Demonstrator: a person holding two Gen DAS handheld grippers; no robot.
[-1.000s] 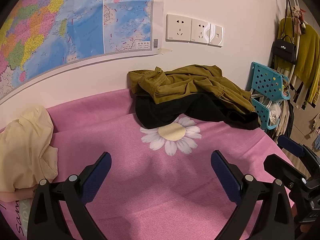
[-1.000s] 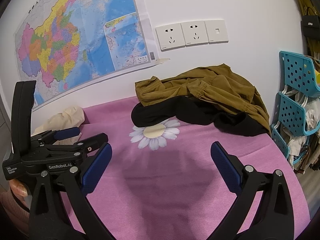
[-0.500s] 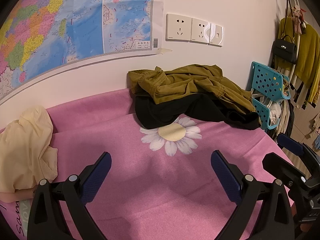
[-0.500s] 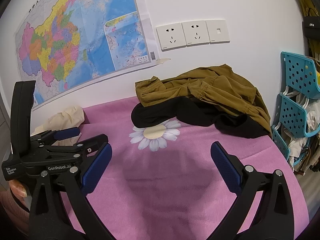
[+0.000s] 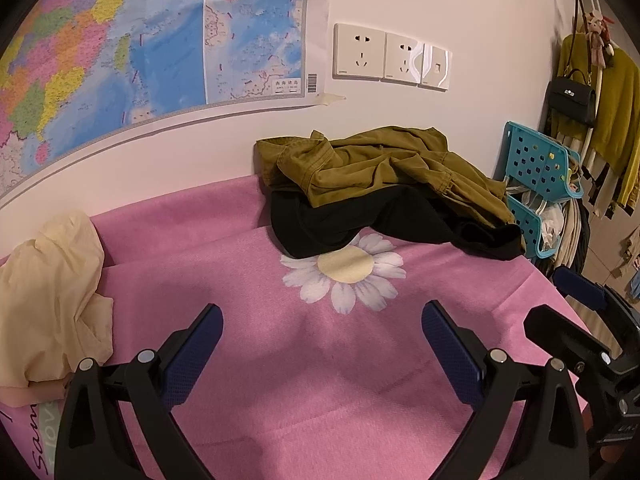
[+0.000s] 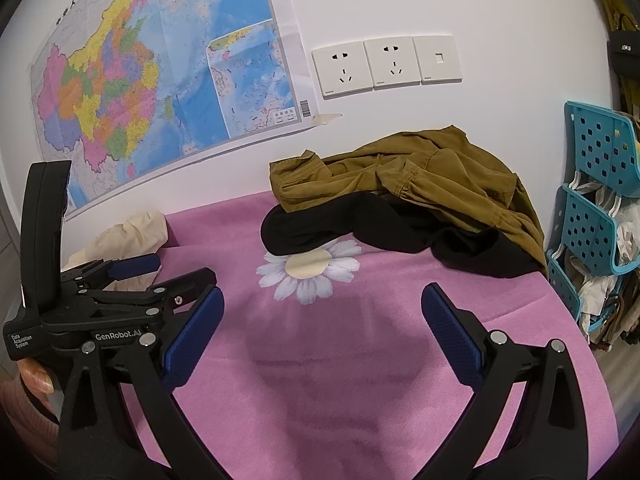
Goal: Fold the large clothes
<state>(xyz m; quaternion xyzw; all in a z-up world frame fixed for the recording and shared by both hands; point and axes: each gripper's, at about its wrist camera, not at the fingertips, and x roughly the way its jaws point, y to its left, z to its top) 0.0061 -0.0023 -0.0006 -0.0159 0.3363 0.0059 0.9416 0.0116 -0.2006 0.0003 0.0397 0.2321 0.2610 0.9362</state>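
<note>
An olive-brown garment (image 5: 384, 168) lies crumpled on a black garment (image 5: 380, 220) at the back of the pink cloth (image 5: 320, 380), against the wall; both also show in the right wrist view, olive (image 6: 420, 176) over black (image 6: 360, 224). A cream garment (image 5: 48, 300) lies bunched at the left, and shows in the right wrist view (image 6: 128, 232). My left gripper (image 5: 322, 344) is open and empty above the pink cloth, short of the pile. My right gripper (image 6: 322, 332) is open and empty too, to its right. The left gripper also shows in the right wrist view (image 6: 160, 270).
A daisy print (image 5: 346, 270) marks the cloth in front of the pile. A map (image 5: 120, 48) and wall sockets (image 5: 392, 58) hang behind. A teal perforated rack (image 5: 536, 184) with laundry stands off the right edge, with hanging clothes and a black handbag (image 5: 570, 98) beyond.
Almost nothing has moved. Both grippers stay open and hover in place; the right wrist view has drifted very slightly.
</note>
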